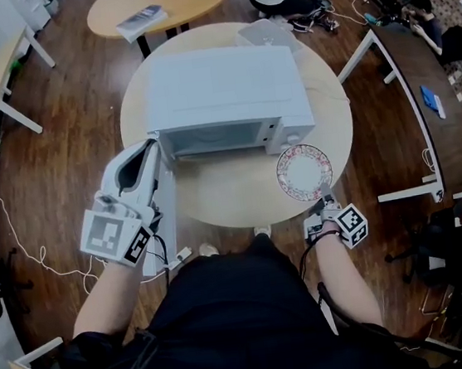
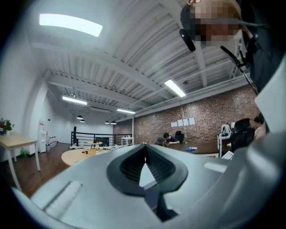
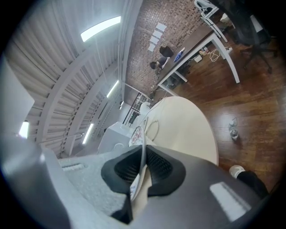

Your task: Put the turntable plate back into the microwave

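1 plate [image 1: 303,171], near rim hidden in R hand-held gripper [image 1: 326,198]; microwave [image 1: 223,88] interior unclear.

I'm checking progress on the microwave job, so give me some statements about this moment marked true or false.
1. The right gripper clamps the round red-patterned plate by its edge. True.
2. The plate already lies inside the white microwave. False: it is held outside, near the microwave's front right corner.
3. The microwave's door is closed. False: it stands swung open on the left.
4. The microwave stands on a round beige table. True.
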